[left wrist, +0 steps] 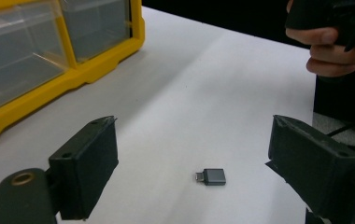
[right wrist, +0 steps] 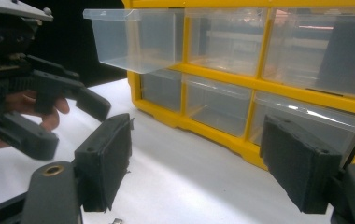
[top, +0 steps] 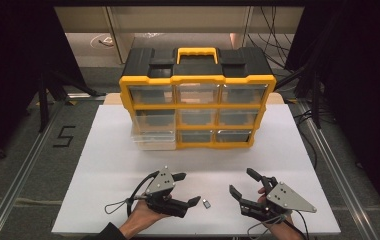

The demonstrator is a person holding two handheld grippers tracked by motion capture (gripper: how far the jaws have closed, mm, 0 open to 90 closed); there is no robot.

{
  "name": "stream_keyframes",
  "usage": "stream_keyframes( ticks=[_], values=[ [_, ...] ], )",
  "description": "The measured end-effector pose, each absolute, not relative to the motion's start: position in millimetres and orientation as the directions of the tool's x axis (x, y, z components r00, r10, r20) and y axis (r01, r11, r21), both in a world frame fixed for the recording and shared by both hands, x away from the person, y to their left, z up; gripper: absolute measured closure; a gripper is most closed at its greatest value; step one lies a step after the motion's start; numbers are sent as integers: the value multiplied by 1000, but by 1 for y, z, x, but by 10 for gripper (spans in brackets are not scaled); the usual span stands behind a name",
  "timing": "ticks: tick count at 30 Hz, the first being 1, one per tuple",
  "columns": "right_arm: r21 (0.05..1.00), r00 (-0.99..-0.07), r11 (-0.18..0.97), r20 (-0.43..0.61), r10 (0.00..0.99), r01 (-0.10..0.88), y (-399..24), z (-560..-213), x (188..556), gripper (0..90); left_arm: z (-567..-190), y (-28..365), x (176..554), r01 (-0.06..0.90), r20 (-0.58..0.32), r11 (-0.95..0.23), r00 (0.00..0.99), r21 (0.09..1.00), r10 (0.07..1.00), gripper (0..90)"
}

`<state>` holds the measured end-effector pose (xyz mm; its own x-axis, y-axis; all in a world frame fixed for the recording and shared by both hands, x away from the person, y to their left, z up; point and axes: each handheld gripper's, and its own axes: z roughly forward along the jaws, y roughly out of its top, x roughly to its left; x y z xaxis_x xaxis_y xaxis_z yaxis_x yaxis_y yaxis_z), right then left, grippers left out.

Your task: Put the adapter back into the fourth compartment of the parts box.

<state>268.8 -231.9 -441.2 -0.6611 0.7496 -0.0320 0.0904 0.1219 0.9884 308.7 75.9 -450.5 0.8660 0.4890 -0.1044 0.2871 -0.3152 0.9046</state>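
Left claw: the left claw (top: 187, 189) was spread wide, holding nothing.
Right claw: the right claw (top: 242, 182) also gaped, holding nothing.
Adapter: a small grey metal adapter (top: 207, 203) lay on the white table (top: 108, 165) between both claws (touching neither).
Organiser: a yellow-and-black plastic drawer organiser (top: 197, 97) stood behind, its clear lower-left drawer (top: 153, 140) pulled out.

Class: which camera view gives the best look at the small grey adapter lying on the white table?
The left gripper view: the grey adapter lies close and sharp between that gripper's open jaws, its metal plug end visible. In the high view it is a tiny speck between the two grippers. In the right gripper view a sliver at the bottom edge may be it.
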Motion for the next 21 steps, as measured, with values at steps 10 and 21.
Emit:
stream_keyframes(
  ticks=[10,21],
  values=[
    [988,-660,120,-29,751,93,-232,-441,269,262,-459,60,312,302,-99,-395,883,868,459,159],
    [989,-659,116,-25,752,95,-233,-441,269,262,-465,45,316,308,-68,-487,891,818,449,172]
  ],
)
